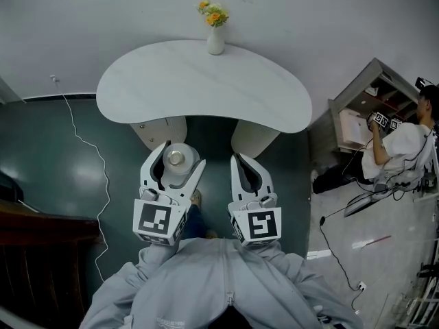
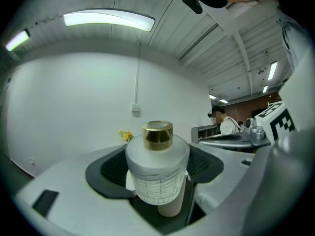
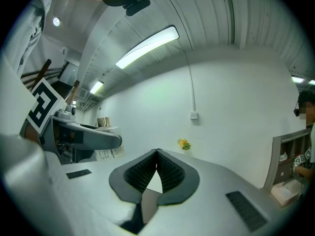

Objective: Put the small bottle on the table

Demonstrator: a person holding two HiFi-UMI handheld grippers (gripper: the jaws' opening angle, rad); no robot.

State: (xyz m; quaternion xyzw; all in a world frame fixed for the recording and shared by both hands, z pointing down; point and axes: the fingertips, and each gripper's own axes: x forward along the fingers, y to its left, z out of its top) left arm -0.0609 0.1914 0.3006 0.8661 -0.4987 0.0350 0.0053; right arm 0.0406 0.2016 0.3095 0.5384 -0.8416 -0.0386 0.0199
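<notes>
Container 1: the small bottle, with a frosted body, a gold cap and a gridded label. We cannot tell what it holds. The left gripper has its fingers closed on the bottle's sides, cap turned up toward the head camera. The bottle is in the air over the dark green floor, just short of the 6 o'clock edge of the counter and not touching it.

Container 2: a white vase holding yellow and orange flowers, upright at the counter's 12 o'clock edge, well apart from the bottle.

The right gripper sits just beside the left at 3 o'clock, its fingers pressed together at the tips with nothing between them.

Surroundings: a white cable trails over the floor at 9 o'clock. At 3 o'clock a person sits by a shelf unit.
</notes>
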